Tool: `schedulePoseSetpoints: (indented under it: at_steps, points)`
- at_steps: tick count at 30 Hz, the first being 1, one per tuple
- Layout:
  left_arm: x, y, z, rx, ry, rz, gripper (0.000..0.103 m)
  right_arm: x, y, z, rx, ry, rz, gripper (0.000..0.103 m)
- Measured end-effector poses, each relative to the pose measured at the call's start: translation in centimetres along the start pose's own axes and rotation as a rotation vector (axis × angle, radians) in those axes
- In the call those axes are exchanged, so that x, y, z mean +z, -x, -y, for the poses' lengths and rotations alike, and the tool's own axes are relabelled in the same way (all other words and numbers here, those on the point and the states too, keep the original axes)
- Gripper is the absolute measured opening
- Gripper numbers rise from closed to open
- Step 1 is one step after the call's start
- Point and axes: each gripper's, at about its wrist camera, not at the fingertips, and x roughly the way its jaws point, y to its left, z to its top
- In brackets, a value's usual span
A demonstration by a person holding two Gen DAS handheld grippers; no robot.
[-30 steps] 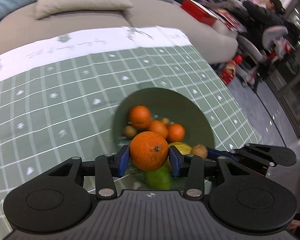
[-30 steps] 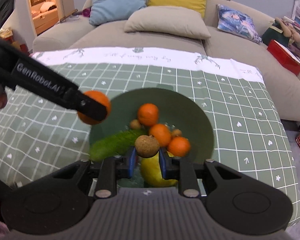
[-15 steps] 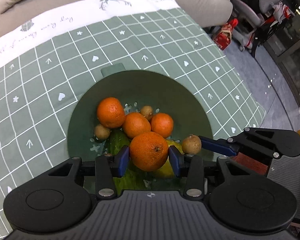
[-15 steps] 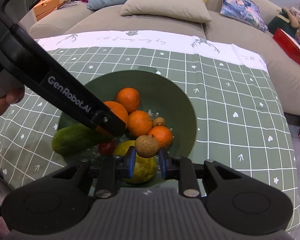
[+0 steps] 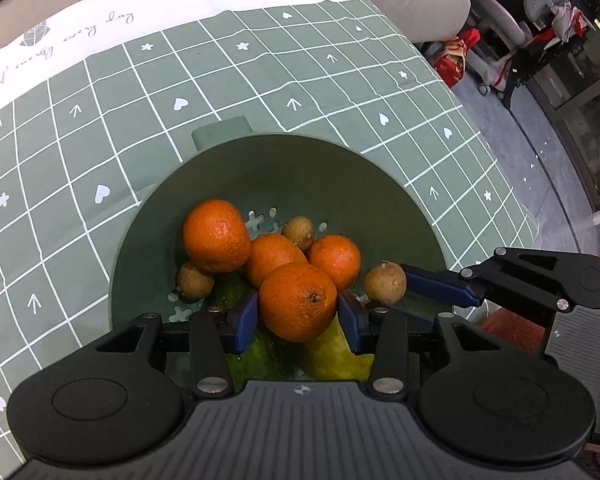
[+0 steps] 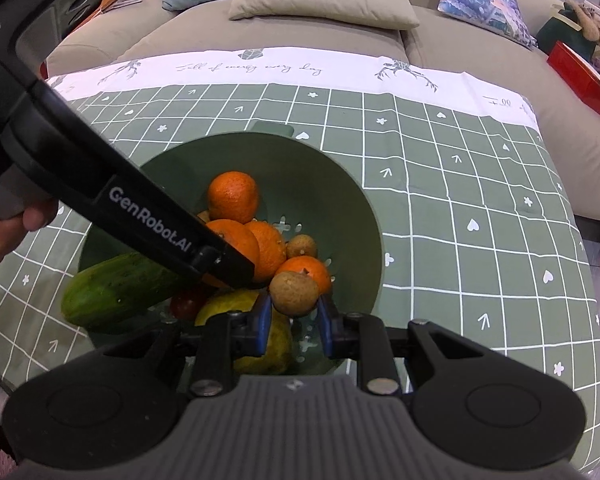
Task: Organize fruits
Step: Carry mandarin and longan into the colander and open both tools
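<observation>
A green strainer bowl (image 5: 340, 168) on the checked cloth holds three oranges (image 5: 216, 236), small brown fruits (image 5: 298, 232), a cucumber (image 6: 116, 292), a yellow fruit (image 6: 272, 344) and a small red one (image 6: 186, 306). My left gripper (image 5: 298, 320) hangs low over the pile with a fourth orange (image 5: 298, 302) between its blue pads; its jaws are opening, and the pads still touch the peel. My right gripper (image 6: 294, 316) is shut on a small brown fruit (image 6: 294, 294) just above the bowl's near right side. Each gripper shows in the other's view.
The green checked tablecloth (image 6: 460, 200) covers the table around the bowl, with a white band along the far edge. A beige sofa (image 6: 320, 16) with cushions stands behind it. A hand (image 6: 4, 232) holds the left gripper's handle. Chairs and clutter stand beyond the table's right edge (image 5: 540, 20).
Both grippers have come down and forward over the bowl, which now fills more of each view. The orange and the brown fruit remain between their pads.
</observation>
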Motion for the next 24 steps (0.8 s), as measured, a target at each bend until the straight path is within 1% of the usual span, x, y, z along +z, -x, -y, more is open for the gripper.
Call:
schedulePoseSetpoints:
  at_steps: [4, 6, 7, 10, 13, 16, 18, 24]
  points:
    - [0.0, 0.3, -0.7, -0.021, 0.017, 0.008, 0.056, 0.5, -0.3, 0.0, -0.007, 0.004, 0.003, 0.020]
    - [0.1, 1.0, -0.9, -0.035, 0.025, 0.023, 0.063, 0.8, -0.4, 0.0, -0.006, 0.000, 0.008, 0.020]
    - [0.1, 1.4, -1.0, -0.035, 0.026, 0.036, 0.063, 1.0, -0.5, 0.0, -0.005, -0.004, 0.011, 0.020]
    - [0.0, 3.0, -1.4, -0.016, 0.030, 0.091, 0.063, 1.7, -0.9, 0.1, 0.002, -0.018, 0.019, 0.020]
    - [-0.3, 5.0, -2.5, 0.002, 0.055, 0.149, 0.064, 2.7, -1.5, 0.3, 0.016, -0.046, 0.029, 0.020]
    - [-0.7, 6.4, -3.7, 0.055, 0.077, 0.188, 0.064, 3.7, -2.5, 0.5, 0.032, -0.101, 0.022, 0.021]
    - [-1.1, 7.1, -4.6, 0.086, 0.095, 0.194, 0.064, 4.4, -3.4, 0.6, 0.038, -0.138, 0.006, 0.021]
    - [-3.0, 7.9, -6.8, 0.123, 0.151, 0.193, 0.064, 5.4, -5.4, 0.4, 0.059, -0.204, -0.030, 0.021]
